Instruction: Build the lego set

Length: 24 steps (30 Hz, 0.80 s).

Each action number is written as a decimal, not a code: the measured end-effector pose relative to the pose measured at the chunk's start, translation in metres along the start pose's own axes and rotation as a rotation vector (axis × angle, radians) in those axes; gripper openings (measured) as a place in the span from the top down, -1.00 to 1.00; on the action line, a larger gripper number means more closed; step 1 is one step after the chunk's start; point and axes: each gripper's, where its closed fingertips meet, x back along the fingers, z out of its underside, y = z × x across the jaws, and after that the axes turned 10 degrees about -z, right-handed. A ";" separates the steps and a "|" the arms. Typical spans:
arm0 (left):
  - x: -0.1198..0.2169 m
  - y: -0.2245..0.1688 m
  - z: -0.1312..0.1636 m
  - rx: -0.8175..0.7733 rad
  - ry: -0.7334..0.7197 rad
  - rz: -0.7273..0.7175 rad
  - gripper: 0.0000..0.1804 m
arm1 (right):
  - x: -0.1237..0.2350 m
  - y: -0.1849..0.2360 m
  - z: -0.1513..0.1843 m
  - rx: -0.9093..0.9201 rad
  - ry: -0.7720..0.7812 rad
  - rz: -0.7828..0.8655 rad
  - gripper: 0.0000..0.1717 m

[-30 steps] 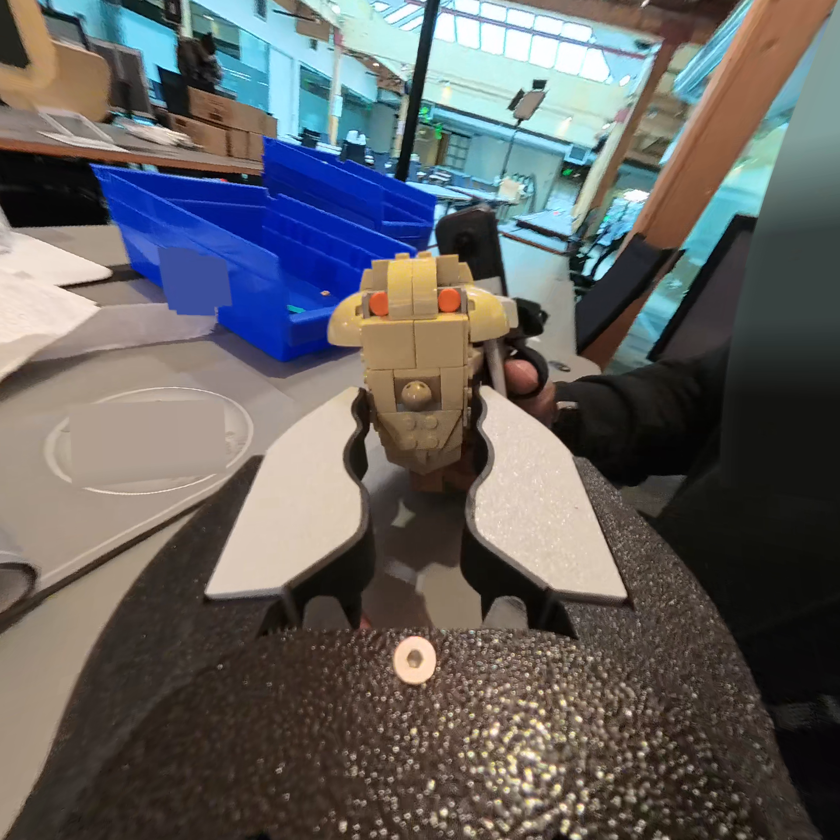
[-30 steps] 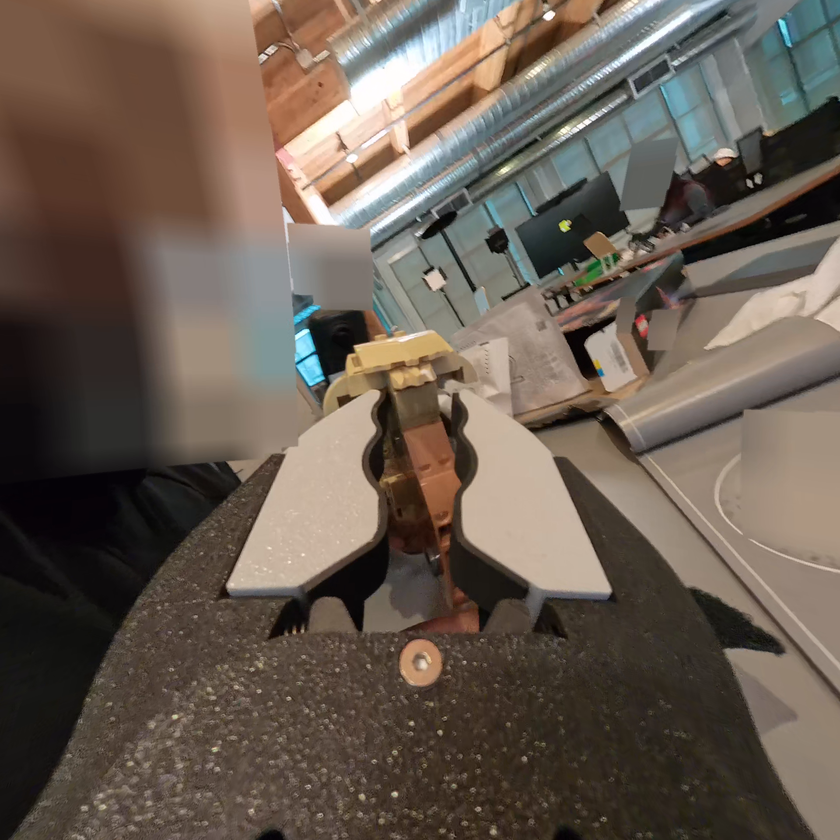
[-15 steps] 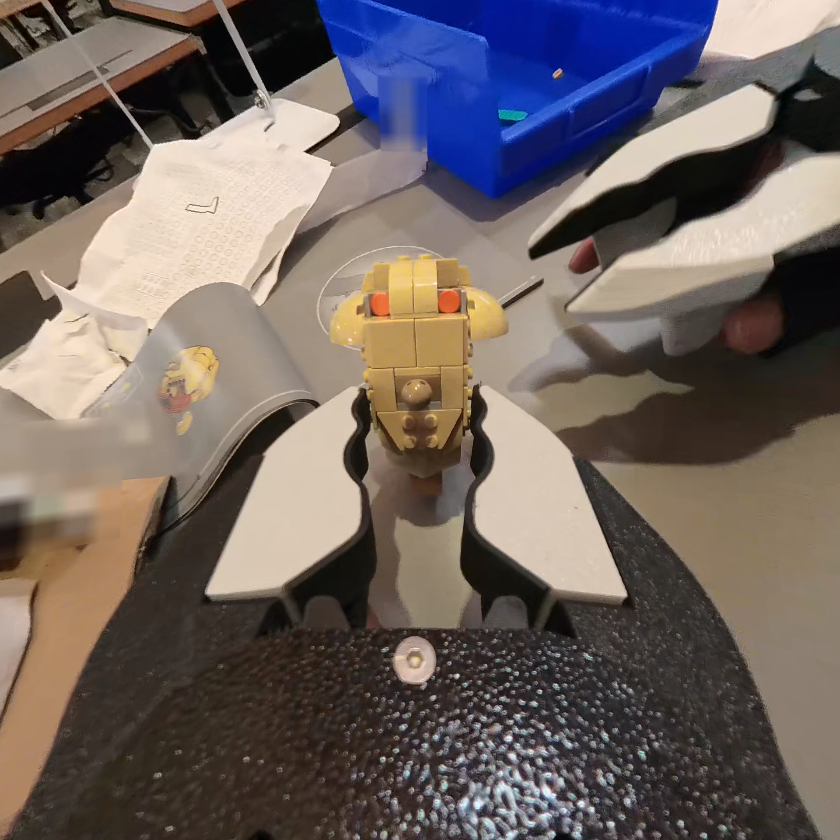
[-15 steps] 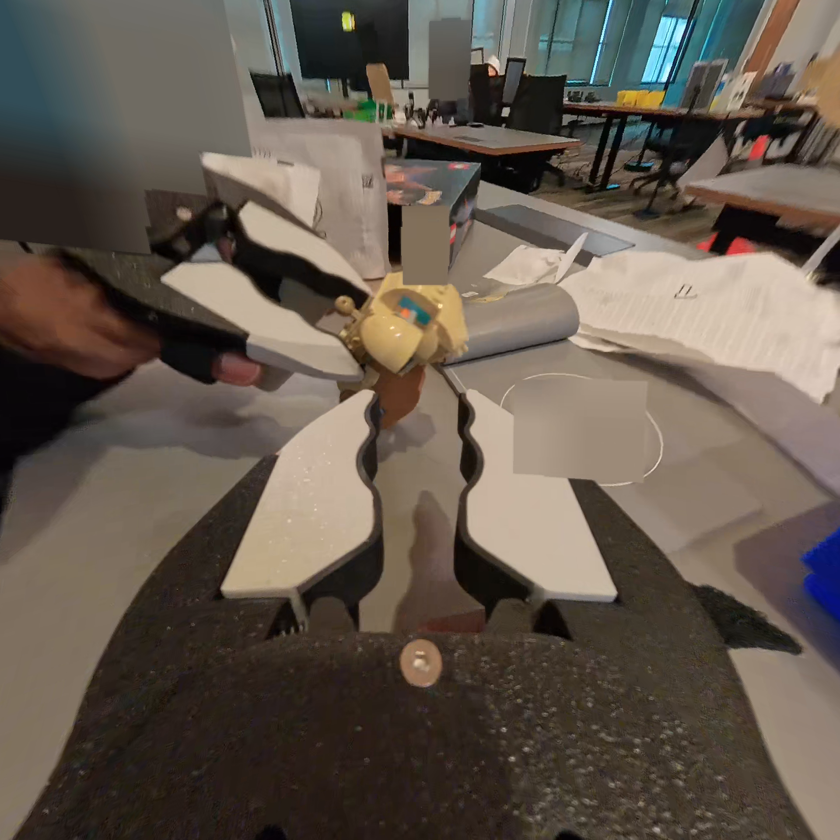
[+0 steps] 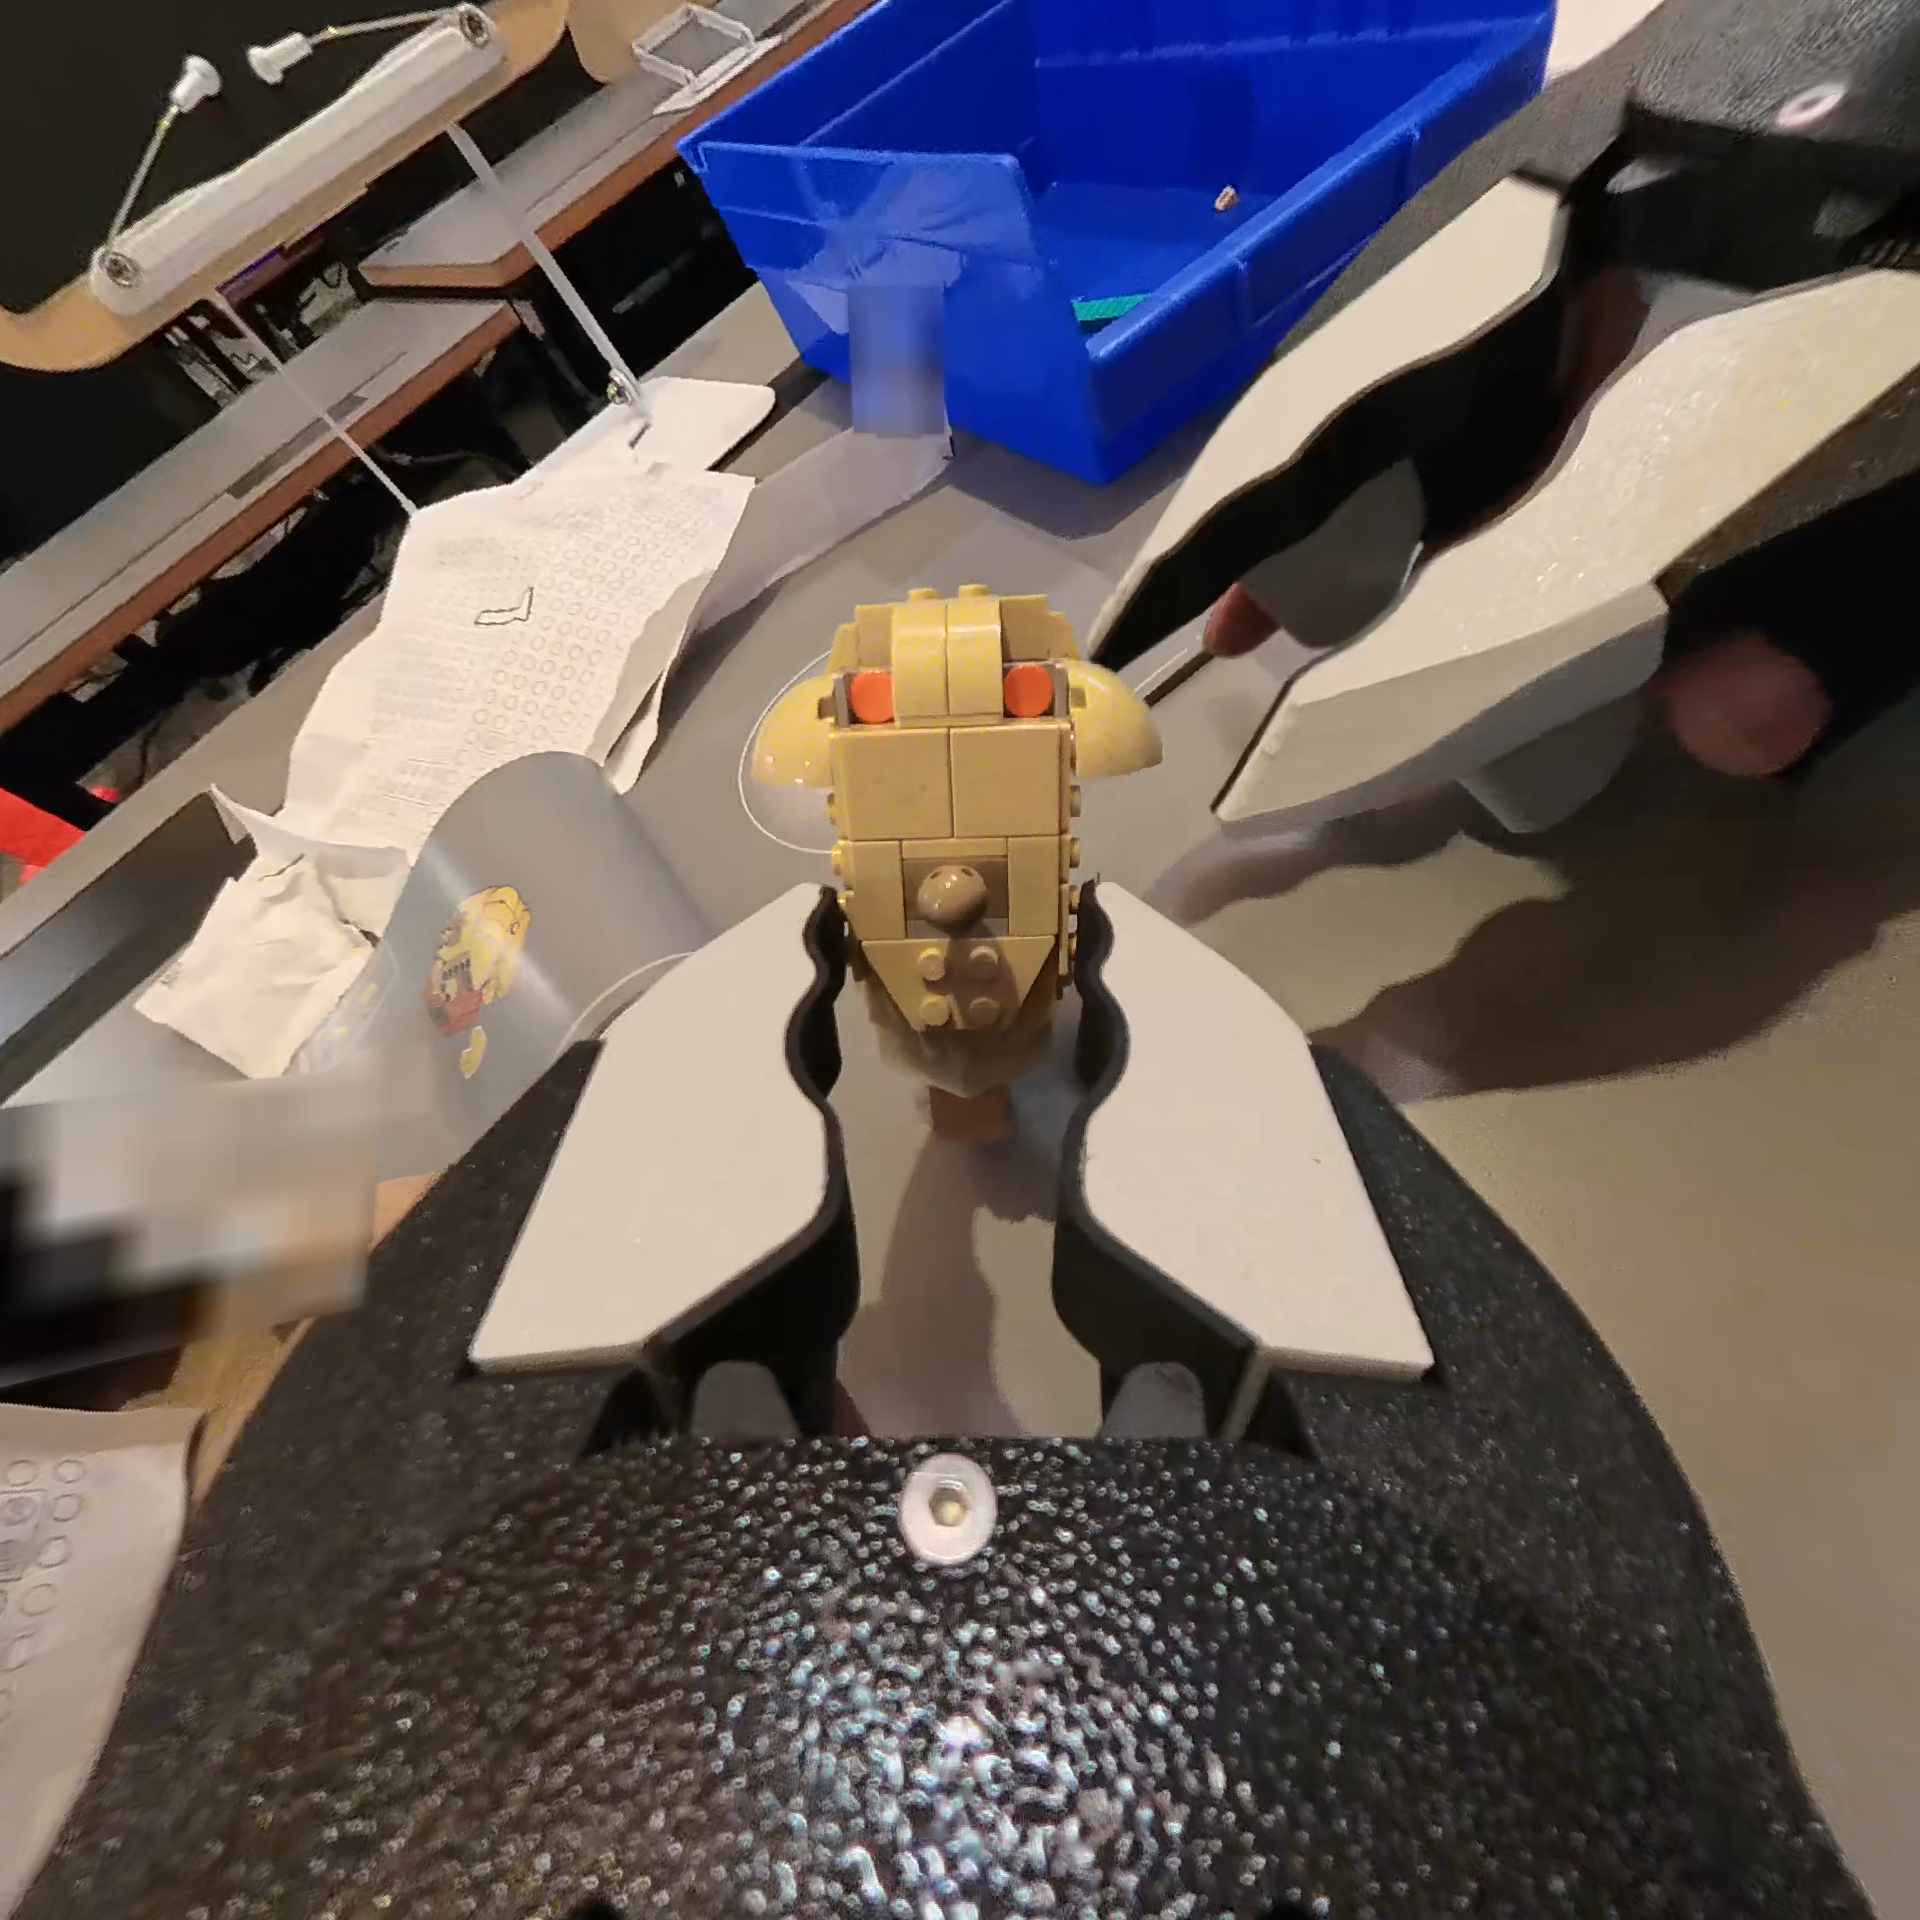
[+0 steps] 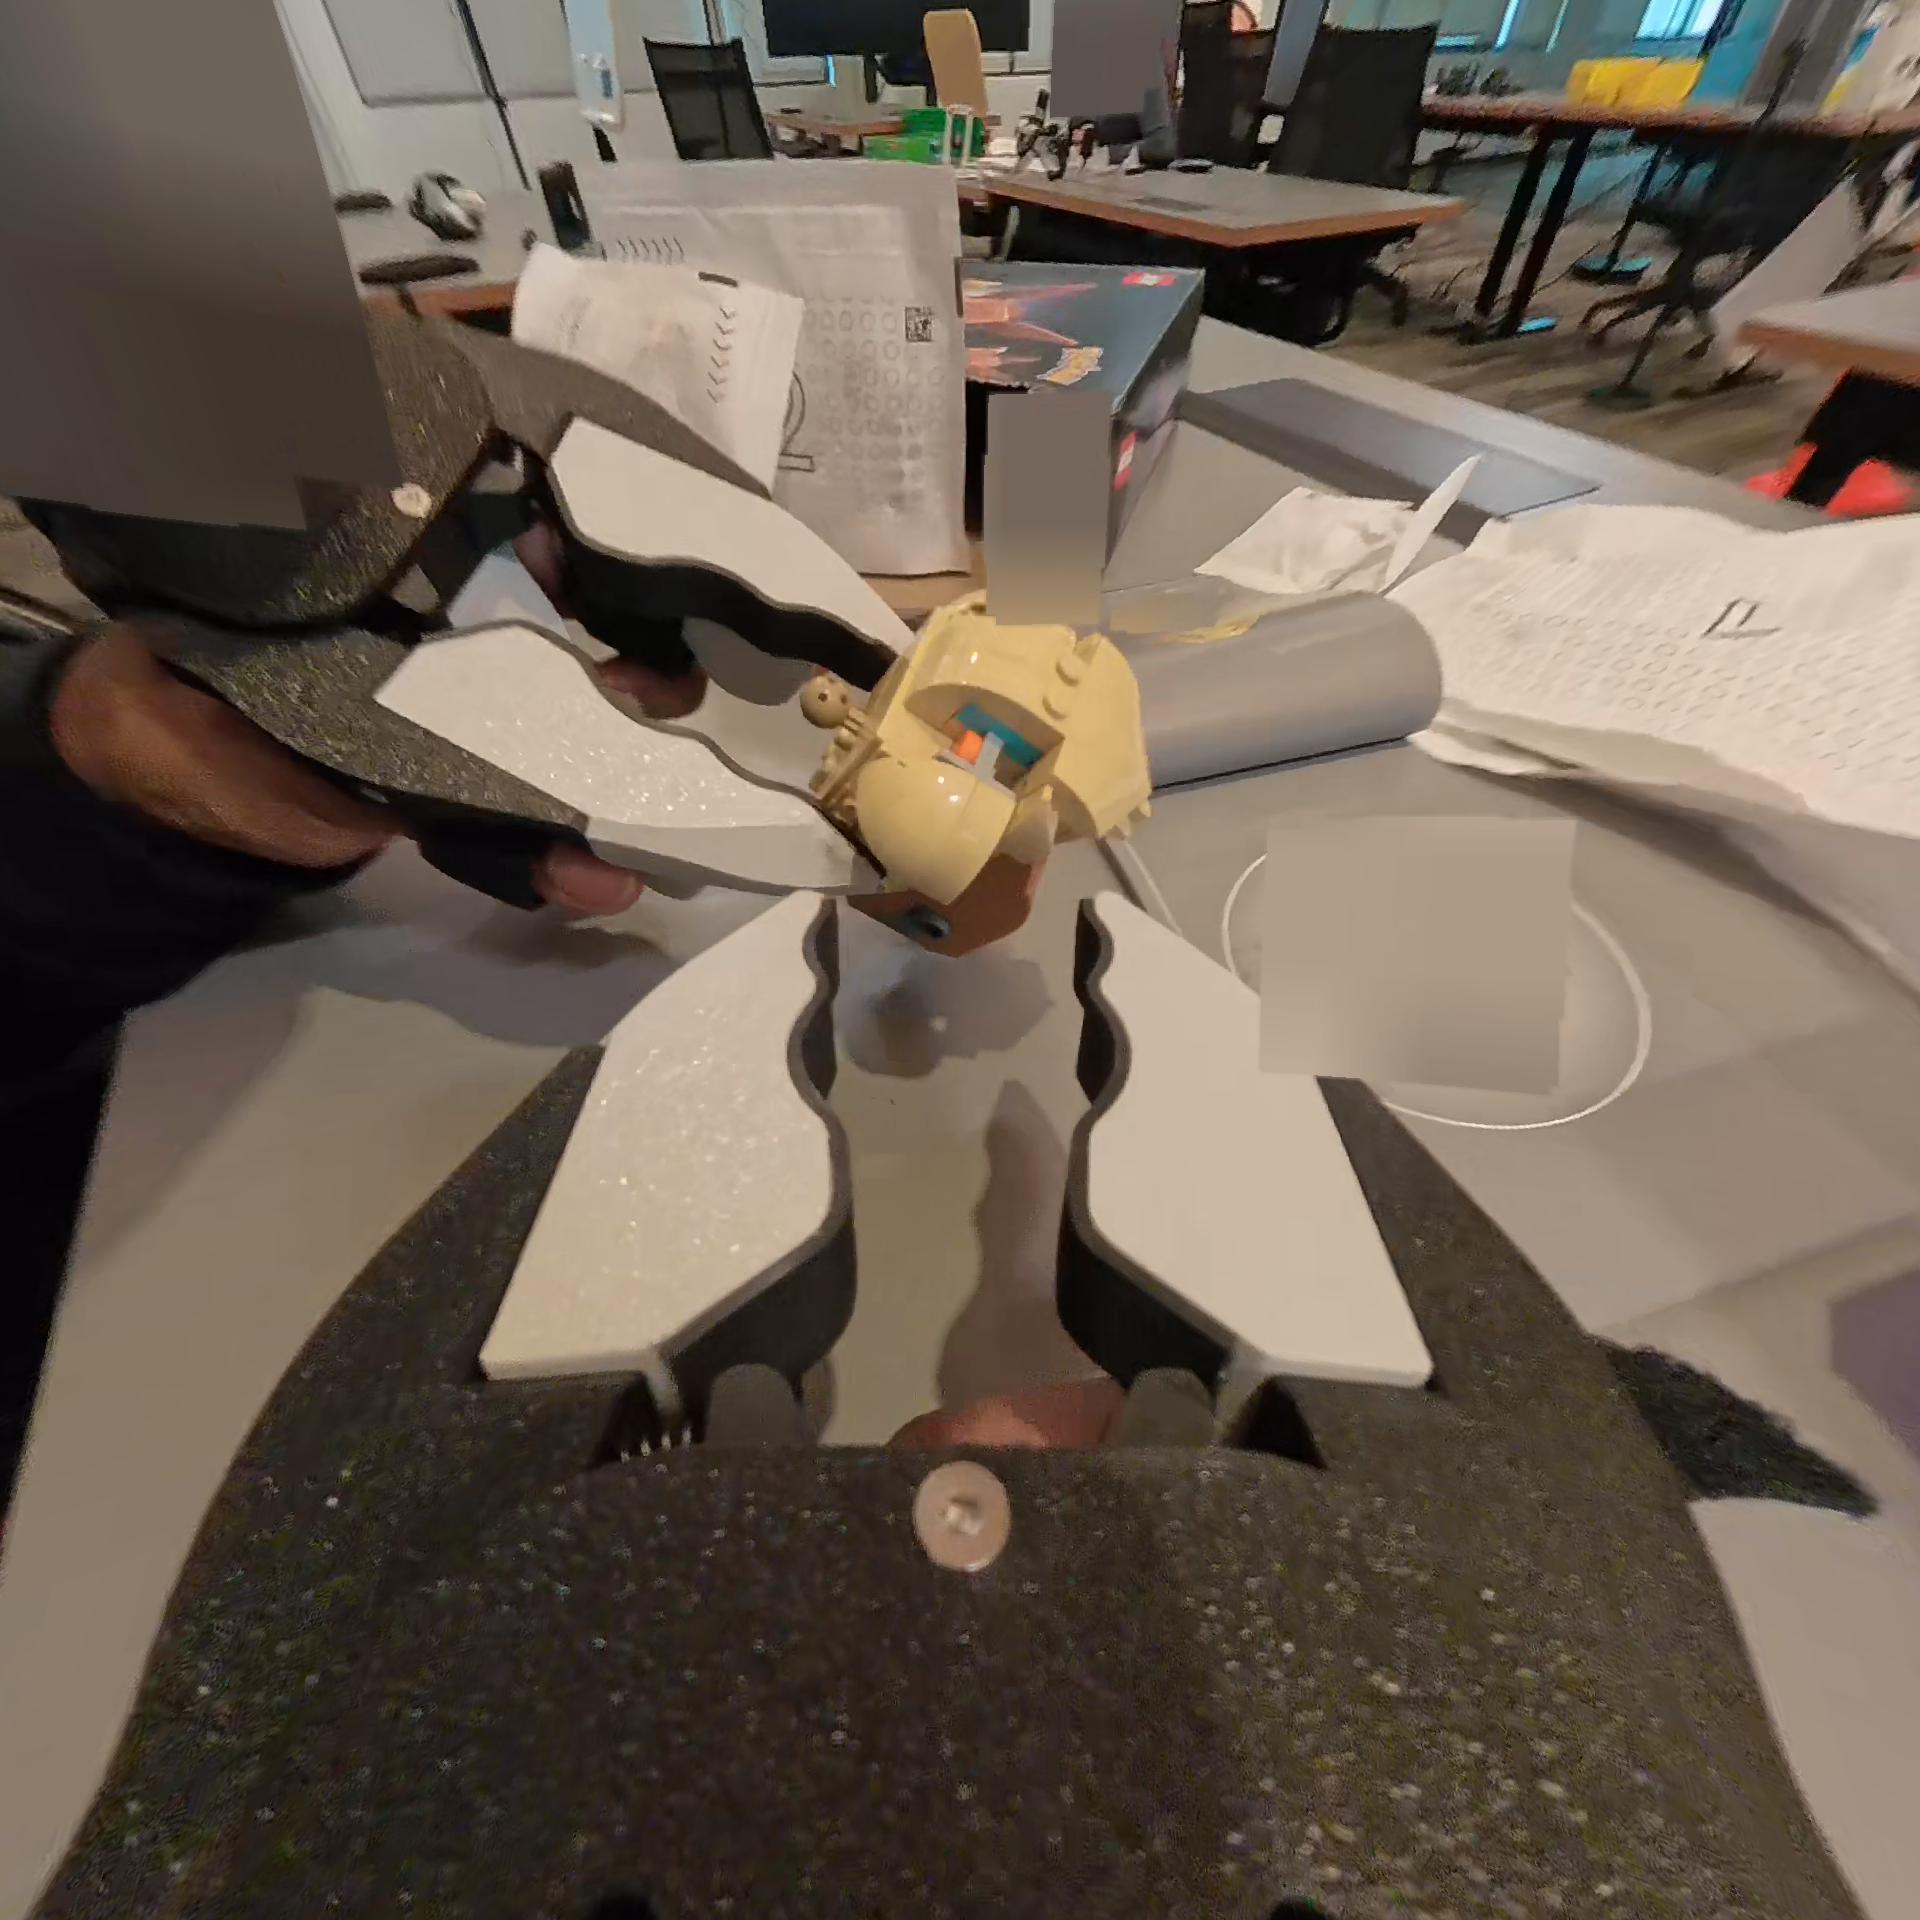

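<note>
Left tongs point(image 5: 951, 935) clamp a tan brick figure point(image 5: 951, 790) by its lower sides, both pads pressed on it, lifted above the grey counter point(image 5: 1558, 1195). Right tongs point(image 6: 951, 914) stand apart with nothing between them, just beside the figure's brown base. Grey booklet point(image 5: 540, 904) and white printed sheets point(image 5: 520, 644) lie left of the figure, blue bin point(image 5: 1039, 260) behind, dark box point(image 6: 1081, 332) farther back.

Grey table point(image 5: 1621, 1195) under jaws; blue bin point(image 5: 1143, 208) far ahead, white sheets point(image 5: 520, 644) and curled grey booklet point(image 5: 540, 883) ahead-left.
</note>
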 end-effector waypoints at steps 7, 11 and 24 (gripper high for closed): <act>0.001 0.002 -0.002 0.083 -0.046 -0.035 0.53 | -0.003 0.007 -0.014 -0.263 -0.122 -0.130 0.62; 0.004 0.003 -0.008 0.091 -0.090 -0.056 0.53 | -0.004 0.005 -0.018 -0.348 -0.160 -0.145 0.67; 0.003 -0.001 -0.008 0.068 -0.105 -0.054 0.54 | -0.002 0.005 -0.018 -0.381 -0.171 -0.146 0.77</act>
